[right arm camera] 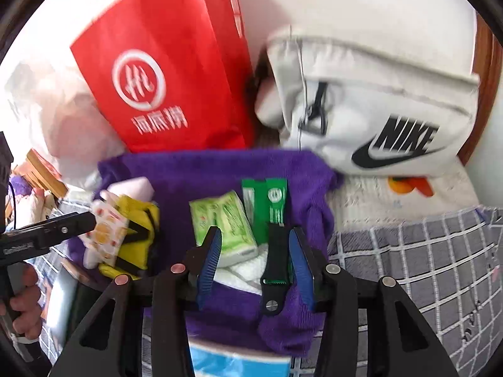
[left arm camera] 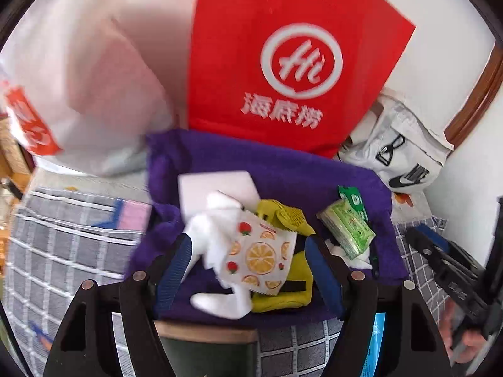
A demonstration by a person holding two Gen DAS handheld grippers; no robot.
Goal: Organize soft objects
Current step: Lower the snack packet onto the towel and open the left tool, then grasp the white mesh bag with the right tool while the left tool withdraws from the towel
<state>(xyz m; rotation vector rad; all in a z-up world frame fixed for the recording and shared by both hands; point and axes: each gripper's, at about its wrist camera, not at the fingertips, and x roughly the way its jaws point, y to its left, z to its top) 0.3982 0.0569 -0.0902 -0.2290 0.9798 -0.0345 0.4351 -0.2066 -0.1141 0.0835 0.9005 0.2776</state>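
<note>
Piled in purple bin (left arm camera: 283, 169) on bed (left arm camera: 63, 245): fruit-print cloth (left arm camera: 261, 251) near left edge, tissue pack (right arm camera: 226, 223) toward right. Light, limp, likely best pinched at a fold. Left tool (left arm camera: 248, 270) and right tool (right arm camera: 251, 260) both spread, gripping nothing.
</note>
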